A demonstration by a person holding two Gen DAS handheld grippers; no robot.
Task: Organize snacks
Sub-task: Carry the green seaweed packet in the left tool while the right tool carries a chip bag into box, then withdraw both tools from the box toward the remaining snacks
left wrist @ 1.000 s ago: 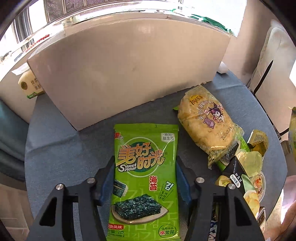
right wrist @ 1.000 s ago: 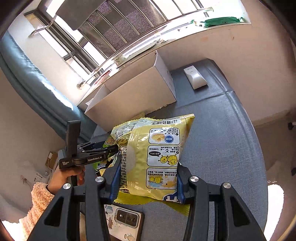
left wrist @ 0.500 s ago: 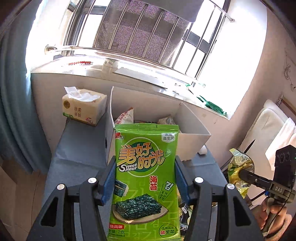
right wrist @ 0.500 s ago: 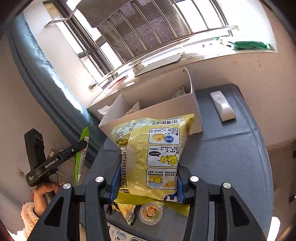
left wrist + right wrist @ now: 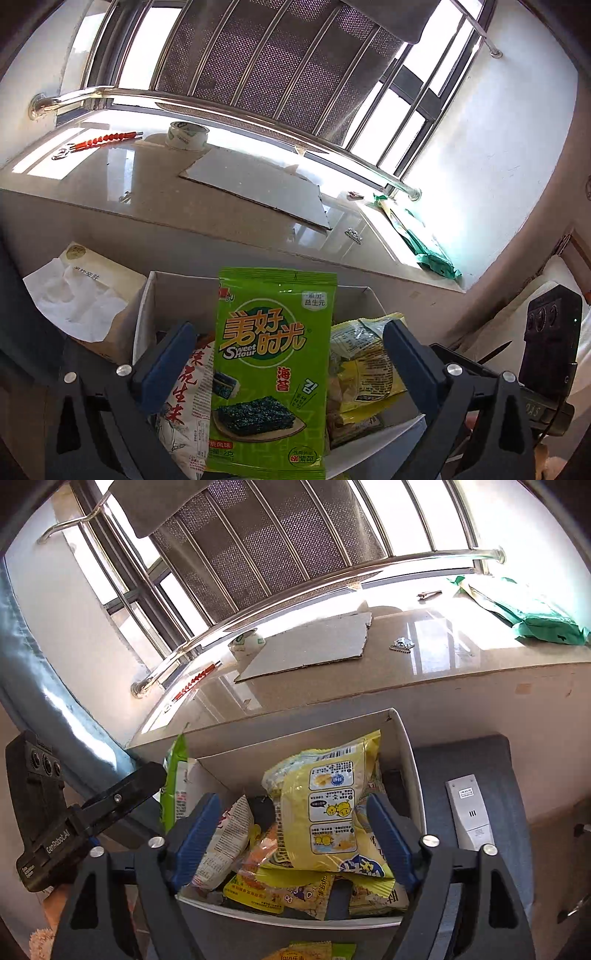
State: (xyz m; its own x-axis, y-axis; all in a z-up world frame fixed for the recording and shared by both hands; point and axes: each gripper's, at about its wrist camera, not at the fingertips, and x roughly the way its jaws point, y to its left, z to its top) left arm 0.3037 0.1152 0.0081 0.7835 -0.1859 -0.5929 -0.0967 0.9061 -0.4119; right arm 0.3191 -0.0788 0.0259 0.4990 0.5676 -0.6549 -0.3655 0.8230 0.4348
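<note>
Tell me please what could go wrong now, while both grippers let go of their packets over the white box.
1. The green seaweed packet stands between the opening jaws of the left gripper, low over the white box; it may catch on a finger instead of dropping in.
2. The yellow chip bag leaves the opening right gripper onto a full heap, so it may slide toward the rim.

Both tongs angled downward, left tongs (image 5: 284, 373) and right tongs (image 5: 291, 834) opening wide, blue pads (image 5: 166, 365) clear of anything.
</note>
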